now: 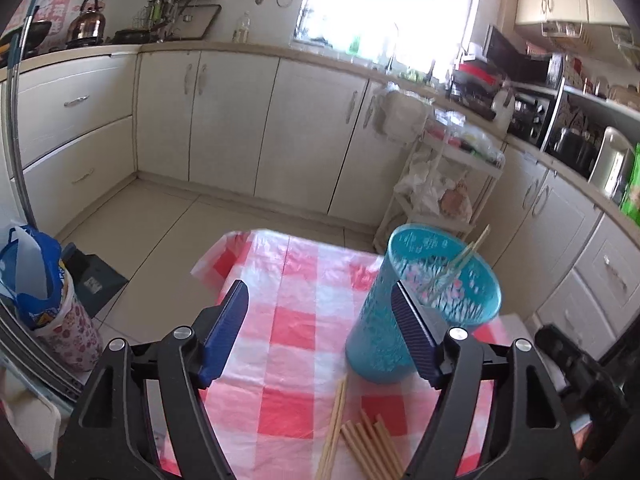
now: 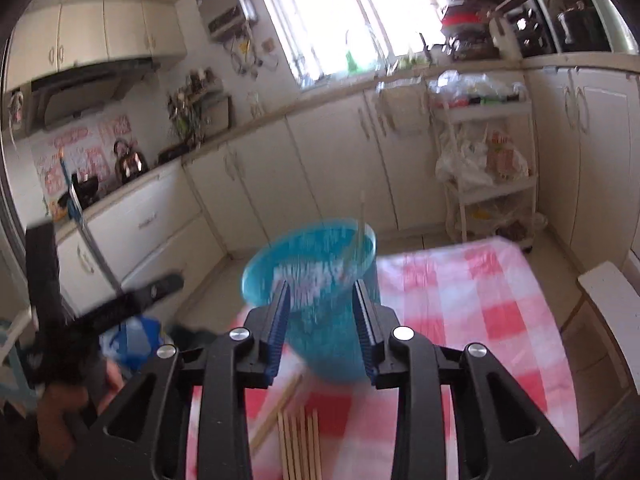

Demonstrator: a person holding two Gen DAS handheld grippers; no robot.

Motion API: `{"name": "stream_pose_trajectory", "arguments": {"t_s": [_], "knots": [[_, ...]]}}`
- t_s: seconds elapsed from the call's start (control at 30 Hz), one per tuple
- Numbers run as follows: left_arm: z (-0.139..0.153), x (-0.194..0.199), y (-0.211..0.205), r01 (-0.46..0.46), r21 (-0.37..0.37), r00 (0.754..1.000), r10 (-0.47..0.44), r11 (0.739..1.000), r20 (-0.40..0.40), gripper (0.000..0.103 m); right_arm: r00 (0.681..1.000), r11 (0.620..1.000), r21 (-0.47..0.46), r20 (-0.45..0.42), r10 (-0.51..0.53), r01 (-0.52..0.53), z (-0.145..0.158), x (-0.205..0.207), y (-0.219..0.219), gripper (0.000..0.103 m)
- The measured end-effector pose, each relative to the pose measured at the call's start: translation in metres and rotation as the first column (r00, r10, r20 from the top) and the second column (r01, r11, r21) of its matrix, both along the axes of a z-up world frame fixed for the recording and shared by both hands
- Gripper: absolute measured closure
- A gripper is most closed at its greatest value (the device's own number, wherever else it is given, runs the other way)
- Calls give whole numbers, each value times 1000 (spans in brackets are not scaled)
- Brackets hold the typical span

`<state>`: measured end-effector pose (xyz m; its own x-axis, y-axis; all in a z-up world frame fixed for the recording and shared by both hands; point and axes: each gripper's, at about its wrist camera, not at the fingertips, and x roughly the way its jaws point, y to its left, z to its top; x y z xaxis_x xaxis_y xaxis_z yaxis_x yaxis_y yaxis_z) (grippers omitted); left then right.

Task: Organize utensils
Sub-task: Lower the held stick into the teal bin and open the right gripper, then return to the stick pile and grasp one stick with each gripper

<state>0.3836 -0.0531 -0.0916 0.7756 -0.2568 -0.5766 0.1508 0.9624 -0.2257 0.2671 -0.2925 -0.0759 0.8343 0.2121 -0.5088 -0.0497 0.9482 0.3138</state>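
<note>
At the far left of the kitchen a kettle (image 1: pixel 88 20) stands on the stove, and low beside the table there is a flowered bin with a blue bag (image 1: pixel 34 276) inside it. Cream cabinets (image 1: pixel 224 120) run along the wall under a very bright window (image 1: pixel 384 4). The small table wears a red-and-white checked cloth (image 1: pixel 296 320). Above it the left gripper (image 1: pixel 320 320) hangs with its blue pads spread wide, holding nothing. Under it, at the near edge of the cloth, loose wooden chopsticks (image 1: pixel 360 436) lie flat in a small bunch. To the right of them stands the turquoise cup (image 1: pixel 424 304), upright on the cloth, with a few chopsticks leaning inside against its rim. The right gripper (image 2: pixel 320 308) is just before this cup, its fingers apart on either side of the cup wall; I cannot tell if they touch it. Further right a white trolley (image 1: pixel 440 184) holds plastic bags, and on the counter there is a toaster oven (image 1: pixel 528 116).
</note>
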Motion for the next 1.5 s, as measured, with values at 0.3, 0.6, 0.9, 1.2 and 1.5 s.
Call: {"name": "stream_pose_trajectory", "arguments": {"t_s": [0.3, 0.6, 0.9, 1.2, 1.5], "knots": [[-68, -15, -15, 82, 142, 964, -42, 986, -263, 33, 914, 975, -49, -361, 185, -217, -104, 1, 48, 88], [-93, -17, -18, 108, 224, 948, -33, 969, -316, 33, 899, 969, -124, -412, 147, -215, -127, 15, 56, 91], [-112, 2, -50, 166, 309, 942, -57, 936, -332, 33, 907, 985, -45, -400, 134, -165, -127, 15, 34, 91], [-129, 10, -52, 163, 333, 931, -33, 929, -364, 33, 913, 985, -53, -387, 130, -163, -124, 18, 34, 91], [-134, 9, -53, 178, 346, 925, -37, 921, -377, 33, 911, 978, -110, -394, 122, -178, -126, 21, 40, 91]]}}
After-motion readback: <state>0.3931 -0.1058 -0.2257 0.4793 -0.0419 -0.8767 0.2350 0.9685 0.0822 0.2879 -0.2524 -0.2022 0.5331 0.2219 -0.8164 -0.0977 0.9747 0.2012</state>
